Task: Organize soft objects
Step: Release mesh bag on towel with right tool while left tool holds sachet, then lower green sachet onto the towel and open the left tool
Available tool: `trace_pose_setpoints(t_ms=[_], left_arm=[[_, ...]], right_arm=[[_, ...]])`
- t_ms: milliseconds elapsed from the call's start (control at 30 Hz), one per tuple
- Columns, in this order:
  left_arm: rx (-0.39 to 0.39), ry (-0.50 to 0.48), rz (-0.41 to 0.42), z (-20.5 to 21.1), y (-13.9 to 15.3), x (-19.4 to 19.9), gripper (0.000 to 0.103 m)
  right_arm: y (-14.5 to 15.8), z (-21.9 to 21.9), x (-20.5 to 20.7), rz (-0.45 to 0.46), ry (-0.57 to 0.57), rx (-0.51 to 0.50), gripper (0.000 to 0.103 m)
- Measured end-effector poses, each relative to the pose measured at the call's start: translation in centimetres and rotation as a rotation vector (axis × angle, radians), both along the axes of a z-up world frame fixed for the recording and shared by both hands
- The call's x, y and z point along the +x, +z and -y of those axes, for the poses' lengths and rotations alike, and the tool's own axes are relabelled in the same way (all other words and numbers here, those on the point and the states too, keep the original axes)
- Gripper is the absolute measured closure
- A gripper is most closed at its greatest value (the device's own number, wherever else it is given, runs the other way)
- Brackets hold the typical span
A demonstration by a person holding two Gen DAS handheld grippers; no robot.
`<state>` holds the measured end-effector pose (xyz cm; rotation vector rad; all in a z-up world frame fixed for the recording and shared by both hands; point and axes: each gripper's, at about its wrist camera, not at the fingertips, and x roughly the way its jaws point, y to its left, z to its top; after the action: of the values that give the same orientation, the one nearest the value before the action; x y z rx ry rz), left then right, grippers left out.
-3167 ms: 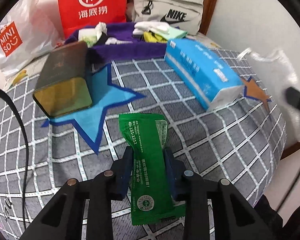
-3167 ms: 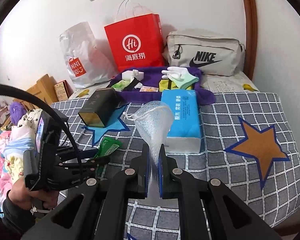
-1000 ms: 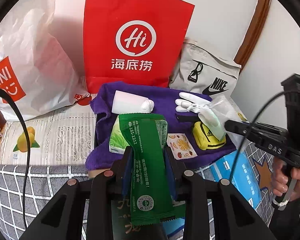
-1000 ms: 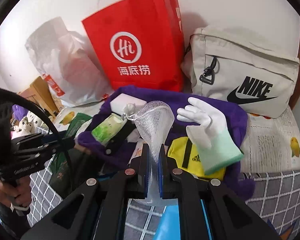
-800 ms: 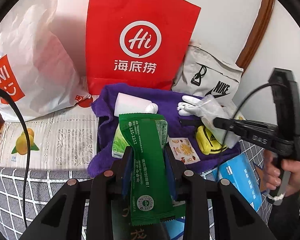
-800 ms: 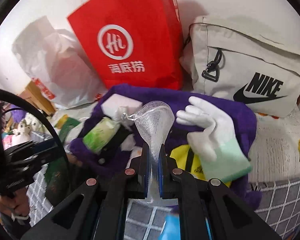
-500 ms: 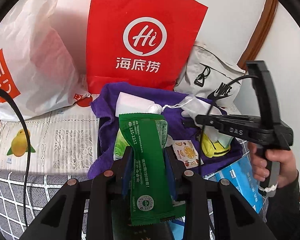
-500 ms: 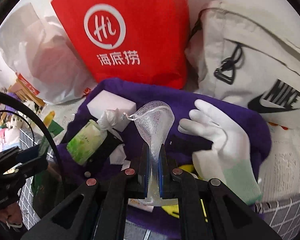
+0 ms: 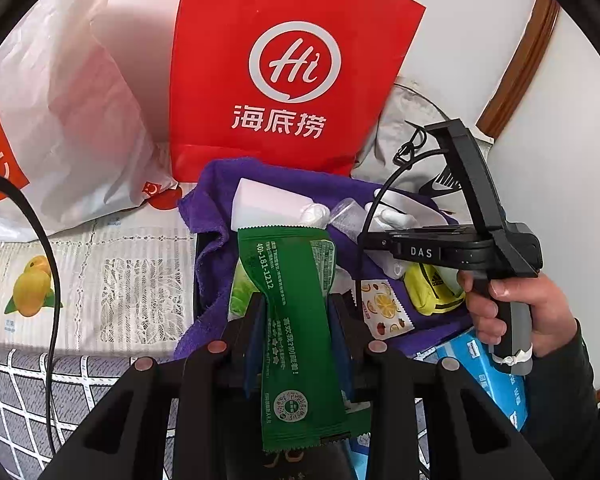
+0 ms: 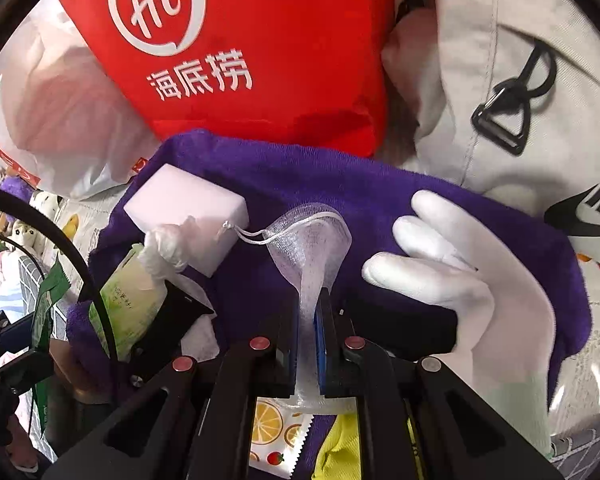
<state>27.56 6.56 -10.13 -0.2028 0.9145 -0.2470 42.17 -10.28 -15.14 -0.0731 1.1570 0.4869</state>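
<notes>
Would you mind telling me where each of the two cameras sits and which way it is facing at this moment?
Left wrist: on the left gripper, shut on the green packet, facing the purple towel and red bag; the person's right hand shows.
Right wrist: on the right gripper, shut on the mesh pouch, close over the towel, facing the white glove.
Shared: towel, red bag, white sponge.

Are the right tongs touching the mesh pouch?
Touching. The right wrist view shows the right tongs shut on the mesh pouch, its netting pinched flat between both blue pads.
</notes>
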Motion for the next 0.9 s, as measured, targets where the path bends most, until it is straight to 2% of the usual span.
trace_pose_setpoints(t_ms=[133, 200, 233, 267, 333, 467, 633, 900], left_arm=[[0.005, 0.003, -0.007, -0.1, -0.3, 0.0, 0.074], [0.003, 0.005, -0.011, -0.2, -0.3, 0.1, 0.074], [0.004, 0.005, -0.012, -0.2, -0.3, 0.2, 0.074], [0.004, 0.004, -0.012, -0.2, -0.3, 0.2, 0.074], [0.009, 0.005, -0.014, -0.2, -0.3, 0.3, 0.074], [0.023, 0.014, -0.018, -0.1, -0.2, 0.4, 0.074], [0.022, -0.011, -0.022, 1.0, 0.0, 0.8, 0.074], [0.007, -0.053, -0.044, 3.5, -0.3, 2.2, 0.074]], right_arm=[[-0.2, -0.6, -0.2, 0.011, 0.038, -0.04, 0.094], [-0.1, -0.6, -0.2, 0.011, 0.048, -0.039, 0.088], [0.0, -0.7, -0.3, 0.008, 0.053, -0.039, 0.076], [0.1, -0.7, -0.4, 0.006, 0.06, -0.038, 0.058], [0.3, -0.8, -0.8, 0.022, 0.071, -0.034, 0.043], [1.9, -0.4, -2.0, 0.08, 0.083, -0.048, 0.043], [4.8, 2.1, -3.7, 0.127, 0.059, -0.011, 0.043], [8.3, 7.8, -8.4, 0.197, -0.029, 0.102, 0.043]])
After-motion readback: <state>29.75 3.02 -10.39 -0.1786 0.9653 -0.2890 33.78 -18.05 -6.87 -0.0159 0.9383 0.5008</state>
